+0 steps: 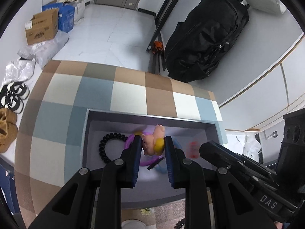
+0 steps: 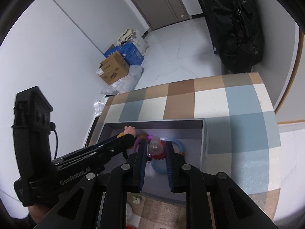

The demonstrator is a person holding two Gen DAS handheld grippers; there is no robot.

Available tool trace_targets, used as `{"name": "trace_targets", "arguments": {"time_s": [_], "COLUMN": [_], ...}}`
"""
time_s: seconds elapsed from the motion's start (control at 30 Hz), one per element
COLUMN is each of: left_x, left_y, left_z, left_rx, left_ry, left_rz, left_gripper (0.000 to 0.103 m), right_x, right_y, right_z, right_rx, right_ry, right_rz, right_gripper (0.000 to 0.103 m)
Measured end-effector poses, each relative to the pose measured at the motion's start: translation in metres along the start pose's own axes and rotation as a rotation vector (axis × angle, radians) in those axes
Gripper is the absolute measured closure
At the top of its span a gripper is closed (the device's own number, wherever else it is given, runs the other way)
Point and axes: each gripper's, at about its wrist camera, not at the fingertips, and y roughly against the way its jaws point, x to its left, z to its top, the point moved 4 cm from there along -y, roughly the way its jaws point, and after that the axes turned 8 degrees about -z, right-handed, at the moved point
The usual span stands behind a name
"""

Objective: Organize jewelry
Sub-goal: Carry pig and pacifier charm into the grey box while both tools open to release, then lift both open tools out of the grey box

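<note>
- Left wrist view: the left tongs (image 1: 153,143) are closed on a pink pig charm (image 1: 151,143), held over the grey tray (image 1: 146,114) on the checkered table (image 1: 95,91).
- Right wrist view: the right tongs (image 2: 156,147) are closed on a clear-and-red charm (image 2: 156,148) above the same tray (image 2: 152,123).

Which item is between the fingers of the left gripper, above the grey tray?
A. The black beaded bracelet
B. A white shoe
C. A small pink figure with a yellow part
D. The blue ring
C: in the left wrist view, the small pink figure sits between the fingers of the left gripper, while the black beaded bracelet lies apart in the grey tray.
</note>
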Motion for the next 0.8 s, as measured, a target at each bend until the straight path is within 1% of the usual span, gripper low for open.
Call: {"name": "trace_targets", "arguments": {"time_s": [0.03, 0.07, 0.1, 0.13, 0.17, 0.2, 0.23, 0.27, 0.3, 0.33, 0.4, 0.57, 0.73, 0.8], "left_x": [-0.001, -0.002, -0.003, -0.004, -0.004, -0.004, -0.003, -0.003, -0.003, -0.003, -0.002, 0.002, -0.005, -0.006], "left_y": [0.002, 0.004, 0.007, 0.008, 0.01, 0.011, 0.012, 0.014, 0.014, 0.014, 0.016, 0.021, 0.033, 0.037], "left_z": [-0.001, -0.001, -0.002, -0.002, -0.003, -0.004, -0.004, -0.004, -0.004, -0.004, -0.003, -0.005, -0.016, -0.021], "left_rx": [-0.003, -0.012, -0.021, -0.024, -0.03, -0.038, -0.045, -0.048, -0.045, -0.041, -0.046, -0.072, -0.097, -0.108], "left_ry": [-0.003, -0.011, -0.019, -0.023, -0.021, -0.017, -0.012, -0.006, -0.004, -0.002, 0.004, 0.018, -0.028, -0.028], "left_rz": [-0.007, -0.008, -0.003, 0.0, 0.006, 0.012, 0.014, 0.012, 0.012, 0.015, 0.019, 0.042, 0.097, 0.101], "left_gripper": [0.079, 0.076, 0.074, 0.066, 0.059, 0.056, 0.05, 0.046, 0.045, 0.045, 0.045, 0.045, 0.045, 0.045], "right_x": [-0.001, -0.002, -0.003, -0.003, -0.004, -0.005, -0.006, -0.007, -0.008, -0.01, -0.014, -0.02, -0.024, -0.023], "right_y": [0.001, 0.003, 0.006, 0.008, 0.012, 0.017, 0.022, 0.027, 0.03, 0.033, 0.037, 0.042, 0.052, 0.056], "right_z": [0.0, 0.0, 0.0, 0.0, 0.0, 0.0, 0.0, 0.001, 0.001, 0.001, 0.0, -0.002, -0.008, -0.011], "right_rx": [-0.003, -0.009, -0.018, -0.027, -0.043, -0.066, -0.089, -0.108, -0.117, -0.128, -0.141, -0.147, -0.173, -0.186], "right_ry": [-0.007, -0.012, -0.014, -0.016, -0.018, -0.02, -0.021, -0.02, -0.018, -0.018, -0.026, -0.039, -0.047, -0.046], "right_rz": [0.007, 0.015, 0.013, 0.013, 0.015, 0.017, 0.015, 0.013, 0.012, 0.011, 0.0, 0.001, -0.004, -0.001], "right_gripper": [0.083, 0.081, 0.072, 0.063, 0.042, 0.03, 0.03, 0.03, 0.029, 0.028, 0.02, 0.018, 0.01, 0.007]}}
